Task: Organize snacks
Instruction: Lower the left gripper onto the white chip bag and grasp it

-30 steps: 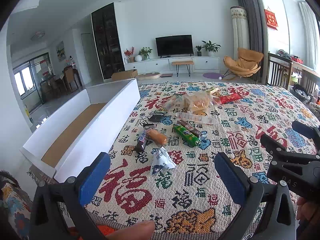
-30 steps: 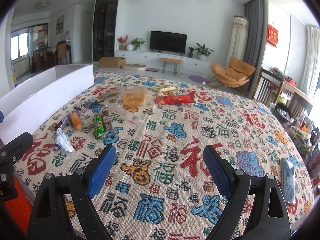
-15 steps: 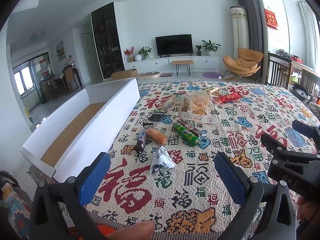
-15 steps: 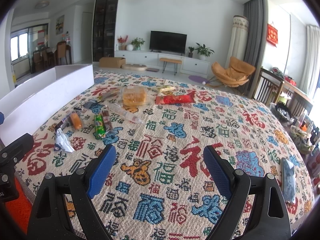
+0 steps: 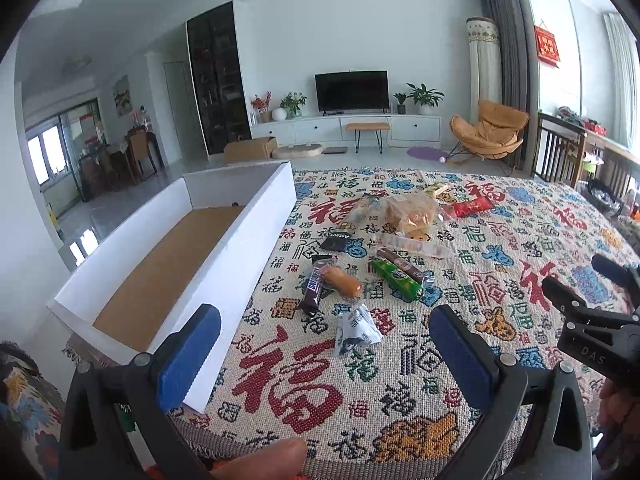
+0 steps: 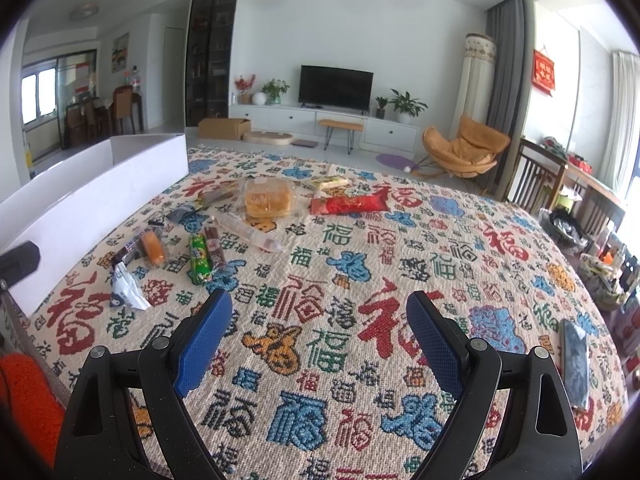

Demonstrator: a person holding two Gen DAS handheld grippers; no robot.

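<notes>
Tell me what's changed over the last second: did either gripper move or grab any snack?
Nothing visibly changed. The left gripper and right gripper hang open and empty above the cloth, as before. The snacks, including the white packet and green bar, lie where they were, and the box holds nothing.

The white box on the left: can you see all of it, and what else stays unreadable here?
- White box: near corner hidden behind the left gripper in the left wrist view; its floor is hidden by its wall in the right wrist view.
- White packet: print too small.
- Dark flat object: blurred at the right wrist view's edge.
</notes>
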